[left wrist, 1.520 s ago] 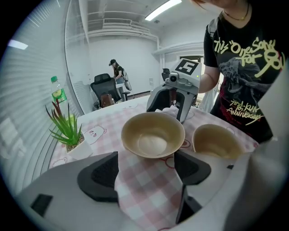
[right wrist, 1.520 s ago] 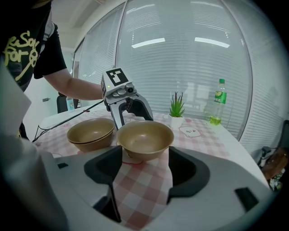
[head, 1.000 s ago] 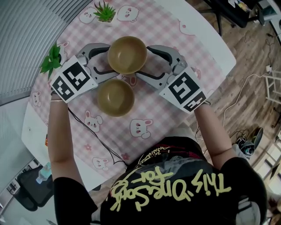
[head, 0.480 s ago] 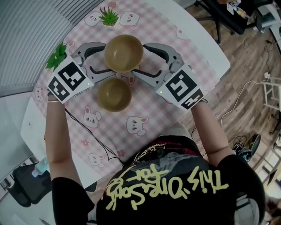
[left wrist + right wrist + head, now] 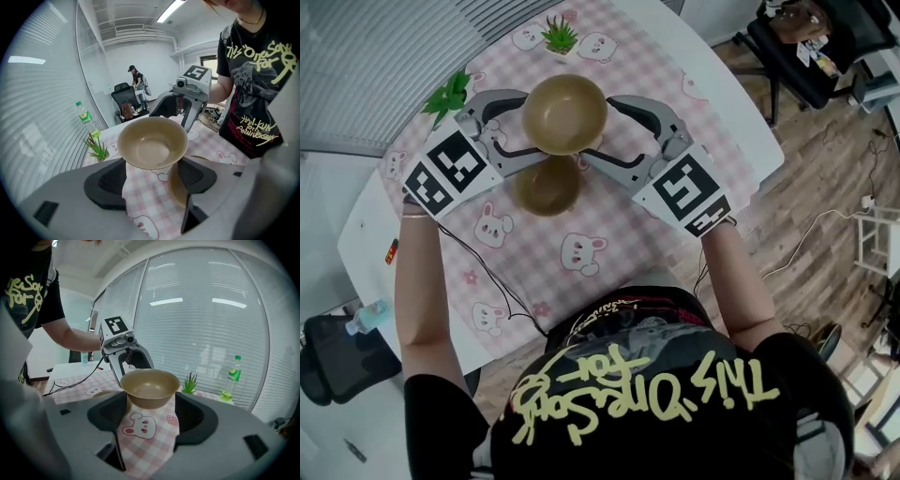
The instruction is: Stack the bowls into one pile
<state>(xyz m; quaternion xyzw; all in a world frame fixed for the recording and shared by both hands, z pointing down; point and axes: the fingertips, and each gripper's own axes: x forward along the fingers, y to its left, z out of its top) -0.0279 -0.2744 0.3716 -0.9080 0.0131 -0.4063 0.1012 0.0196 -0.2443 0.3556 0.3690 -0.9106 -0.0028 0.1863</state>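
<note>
The left gripper (image 5: 153, 164) and the right gripper (image 5: 151, 411) both clench 1 brown bowl (image 5: 564, 112) from opposite sides, holding it in the air above the table (image 5: 628, 56). The 2nd bowl (image 5: 546, 189) rests on the table below it, partly covered.

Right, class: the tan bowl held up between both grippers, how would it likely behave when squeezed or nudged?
The raised bowl is probably rigid: its rim looks round though clasped by the left gripper and right gripper. Its smooth, sloped sides may slip in the pads. Narrow base, wide rim: likely to tip if nudged high.
</note>
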